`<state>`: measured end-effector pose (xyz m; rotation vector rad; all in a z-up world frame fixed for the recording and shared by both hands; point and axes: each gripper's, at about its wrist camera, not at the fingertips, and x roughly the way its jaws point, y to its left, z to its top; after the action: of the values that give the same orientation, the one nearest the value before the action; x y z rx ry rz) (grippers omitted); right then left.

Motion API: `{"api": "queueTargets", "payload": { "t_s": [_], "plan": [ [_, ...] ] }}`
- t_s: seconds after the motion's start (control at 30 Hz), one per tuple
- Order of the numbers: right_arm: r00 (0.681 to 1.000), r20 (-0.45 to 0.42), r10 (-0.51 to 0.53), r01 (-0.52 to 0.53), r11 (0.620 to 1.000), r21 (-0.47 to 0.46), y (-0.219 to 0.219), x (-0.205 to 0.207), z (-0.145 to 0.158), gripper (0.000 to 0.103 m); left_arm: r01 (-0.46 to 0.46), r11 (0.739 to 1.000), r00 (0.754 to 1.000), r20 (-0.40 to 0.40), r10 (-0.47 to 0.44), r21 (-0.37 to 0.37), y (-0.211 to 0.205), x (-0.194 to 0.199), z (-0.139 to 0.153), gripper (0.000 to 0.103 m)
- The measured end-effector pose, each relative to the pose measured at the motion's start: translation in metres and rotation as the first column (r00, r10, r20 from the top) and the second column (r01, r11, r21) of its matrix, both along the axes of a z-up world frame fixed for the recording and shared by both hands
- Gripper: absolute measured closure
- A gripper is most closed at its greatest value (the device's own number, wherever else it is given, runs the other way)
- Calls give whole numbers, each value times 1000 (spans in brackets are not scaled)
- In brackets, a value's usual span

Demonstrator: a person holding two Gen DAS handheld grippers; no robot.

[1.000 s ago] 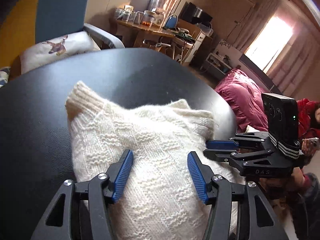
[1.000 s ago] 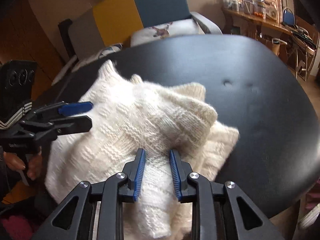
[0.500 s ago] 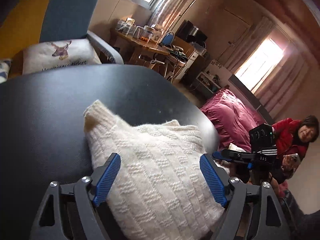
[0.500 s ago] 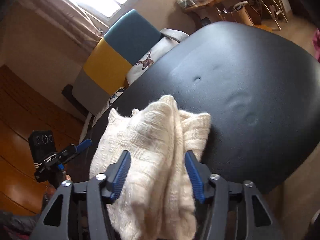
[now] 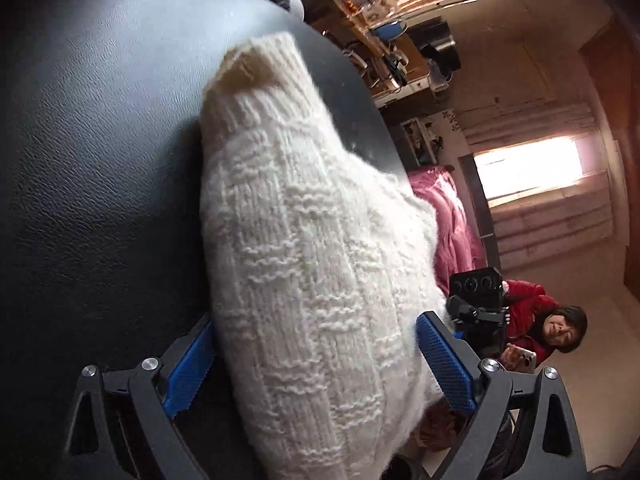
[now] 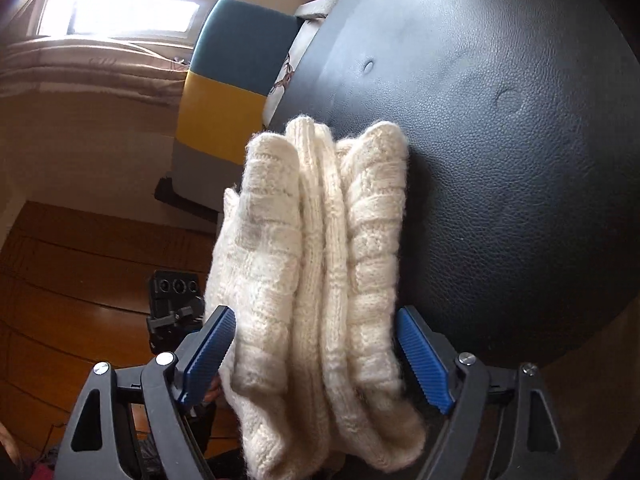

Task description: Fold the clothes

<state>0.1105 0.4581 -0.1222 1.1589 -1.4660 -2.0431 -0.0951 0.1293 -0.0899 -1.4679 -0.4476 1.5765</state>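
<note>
A cream knitted sweater (image 5: pixel 304 248), folded into a thick stack, lies at the near edge of the black leather table (image 5: pixel 92 140). My left gripper (image 5: pixel 316 364) is open wide and rolled on its side, its blue pads straddling the stack's end. From the right wrist, the sweater (image 6: pixel 324 240) shows several stacked layers. My right gripper (image 6: pixel 316 356) is also open wide, a pad close against each side of the stack, with the table (image 6: pixel 500 140) on its right. Each gripper's camera block shows in the other view: the right one (image 5: pixel 476 300) and the left one (image 6: pixel 172 300).
A person in a red jacket (image 5: pixel 532 312) sits past the table's edge, holding a phone. Pink bedding (image 5: pixel 452 220) and a cluttered desk (image 5: pixel 372 20) lie beyond. A blue and yellow chair (image 6: pixel 236 60) stands behind the table, over a wooden floor (image 6: pixel 80 260).
Both grippers have rolled onto their sides and opened their jaws much wider. They now straddle the thick folded stack at its two ends instead of hovering above it.
</note>
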Motion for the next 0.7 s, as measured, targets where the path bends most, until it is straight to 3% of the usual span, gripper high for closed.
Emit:
{"api": "queueTargets", "payload": {
  "t_s": [0.07,0.17,0.23,0.27,0.3,0.43,0.57,0.7],
  "plan": [
    [1000,8,15,-15,999,-32,2,-3,-3,18,11,1000,1000,-22,-12,-19,10,5,1,6],
    [999,4,38,-38,999,23,-6,-5,2,18,9,997,995,-100,-17,-80,23,15,9,9],
    [998,2,70,-70,988,137,-16,-7,10,19,14,996,991,-135,-26,-93,32,17,14,27],
    [996,5,91,-90,975,201,-22,-8,15,25,18,995,988,-148,-32,-93,37,16,17,30],
    [995,9,97,-96,964,250,-26,-8,20,43,23,995,986,-161,-38,-94,41,16,20,34],
    [997,18,80,-81,917,392,-36,-2,39,58,41,994,975,-214,-61,-97,59,16,32,44],
    [998,-26,54,-35,871,490,-25,5,63,59,63,993,959,-268,-88,-102,80,14,44,44],
    [999,-44,-24,44,836,547,16,10,79,59,145,984,933,-318,-170,-101,139,0,60,44]
  ]
}}
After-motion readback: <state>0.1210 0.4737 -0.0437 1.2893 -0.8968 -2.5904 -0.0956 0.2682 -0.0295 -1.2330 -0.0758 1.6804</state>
